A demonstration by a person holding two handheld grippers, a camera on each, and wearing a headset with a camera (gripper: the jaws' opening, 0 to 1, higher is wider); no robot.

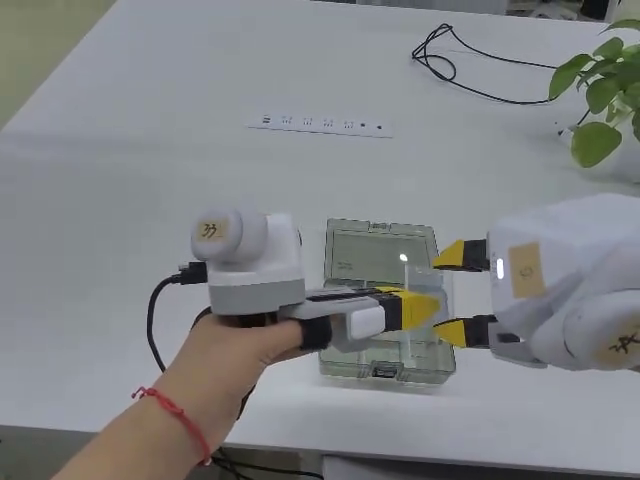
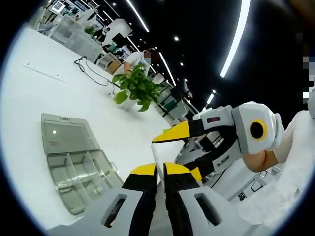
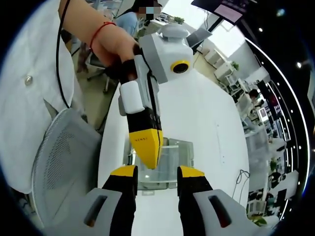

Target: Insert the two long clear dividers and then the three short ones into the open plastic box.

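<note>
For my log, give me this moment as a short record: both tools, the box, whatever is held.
left tool: shut on a thin clear divider, over the box
right tool: open, jaws facing the left tool's tip
box: open, lid flat, dividers already inside
table: white; power strip and plant at far side

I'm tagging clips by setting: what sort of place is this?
Probably an open-plan office: a long white table with a power strip, a potted plant, and rows of desks behind.
</note>
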